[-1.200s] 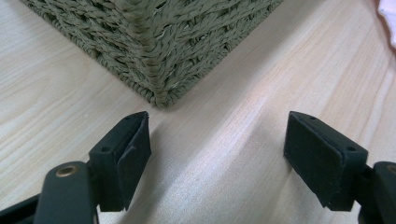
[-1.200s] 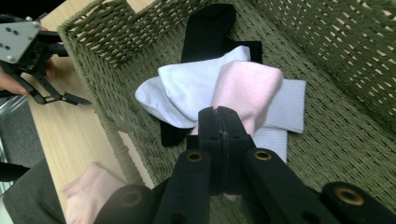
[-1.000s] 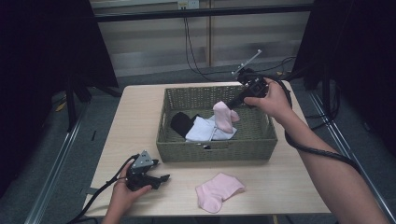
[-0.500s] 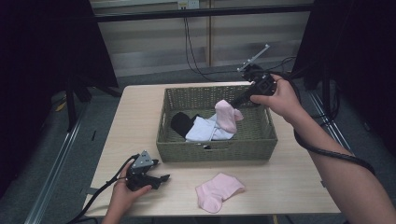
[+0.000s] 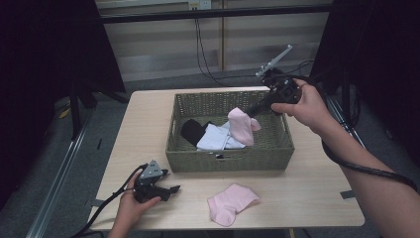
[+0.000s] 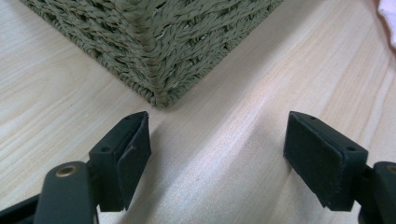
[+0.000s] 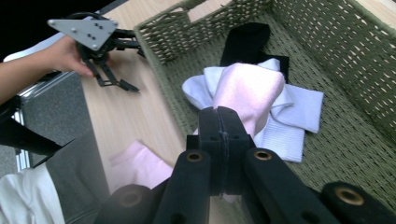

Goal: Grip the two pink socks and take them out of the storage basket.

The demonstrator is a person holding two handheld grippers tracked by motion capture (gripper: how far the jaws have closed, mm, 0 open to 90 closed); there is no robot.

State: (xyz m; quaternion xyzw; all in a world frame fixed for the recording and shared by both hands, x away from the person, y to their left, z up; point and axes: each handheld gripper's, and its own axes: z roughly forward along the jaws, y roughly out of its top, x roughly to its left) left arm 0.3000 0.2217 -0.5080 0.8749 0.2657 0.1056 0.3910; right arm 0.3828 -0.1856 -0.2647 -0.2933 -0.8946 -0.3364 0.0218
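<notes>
1. A woven olive-green basket (image 5: 230, 158) stands in the middle of the table. Inside it lie a black sock (image 5: 193, 130) toward its left side and a white sock (image 5: 214, 139) beside it, the white one partly over the black in the right gripper view.
2. The right gripper (image 5: 253, 110) has its jaws pressed together on a pink sock (image 5: 241, 127), which hangs above the white sock, within the basket's walls.
3. That pink sock is soft, pale and bunched where it is pinched, its lower part drooping.
4. A second pink sock (image 5: 231, 203) lies flat on the table in front of the basket, near the front edge.
5. The left gripper (image 5: 168, 191) rests low at the table's front left corner, held in the left hand (image 5: 130, 210); its jaws are spread wide with nothing between them, facing a basket corner (image 6: 154, 56).
6. The table (image 5: 317, 198) is light wood grain. Behind it are dark curtains, a pale wall and hanging cables (image 5: 205, 54); the floor is grey.
</notes>
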